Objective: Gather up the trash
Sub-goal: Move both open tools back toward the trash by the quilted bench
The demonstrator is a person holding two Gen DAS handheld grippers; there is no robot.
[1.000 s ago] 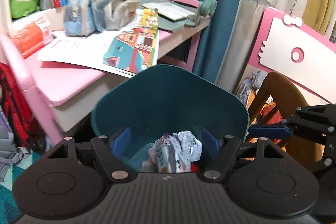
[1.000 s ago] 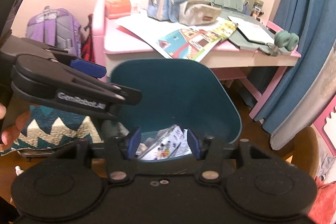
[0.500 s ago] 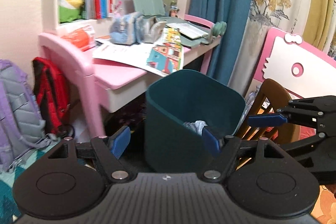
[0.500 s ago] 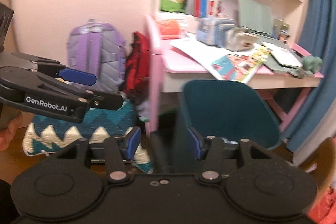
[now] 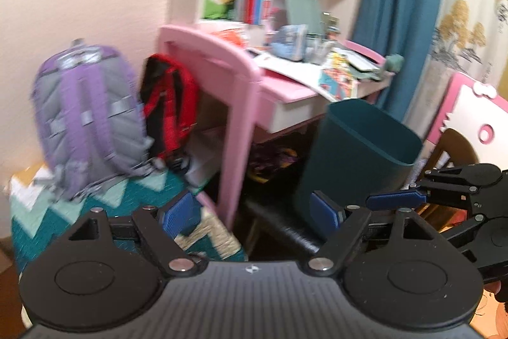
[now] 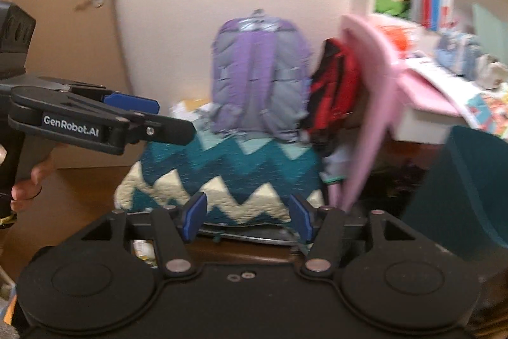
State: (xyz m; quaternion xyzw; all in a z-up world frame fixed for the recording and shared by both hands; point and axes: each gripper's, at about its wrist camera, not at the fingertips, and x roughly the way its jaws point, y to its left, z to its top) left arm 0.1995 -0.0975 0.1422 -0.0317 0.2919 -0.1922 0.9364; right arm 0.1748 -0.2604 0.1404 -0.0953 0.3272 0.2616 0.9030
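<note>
A dark teal trash bin (image 5: 358, 151) stands on the floor by the pink desk; its inside is hidden from here. It also shows at the right edge of the right wrist view (image 6: 466, 189). My left gripper (image 5: 254, 213) is open and empty, to the left of the bin and lower than its rim. My right gripper (image 6: 246, 220) is open and empty, facing the zigzag cushion. The right gripper also shows from the side in the left wrist view (image 5: 444, 196), and the left one in the right wrist view (image 6: 104, 119). A small scrap (image 6: 141, 248) lies on the floor under the right gripper, blurred.
A pink desk (image 5: 241, 75) with papers and pencil cases stands behind the bin. A purple backpack (image 6: 258, 78) and a red bag (image 6: 333, 94) rest on a teal zigzag cushion (image 6: 228, 177). A pink chair (image 5: 476, 113) is at the right. A door (image 6: 60, 21) is at the left.
Both grippers have pulled back from above the bin and swung left. The trash in the bin is out of sight and the backpacks and cushion have come into view.
</note>
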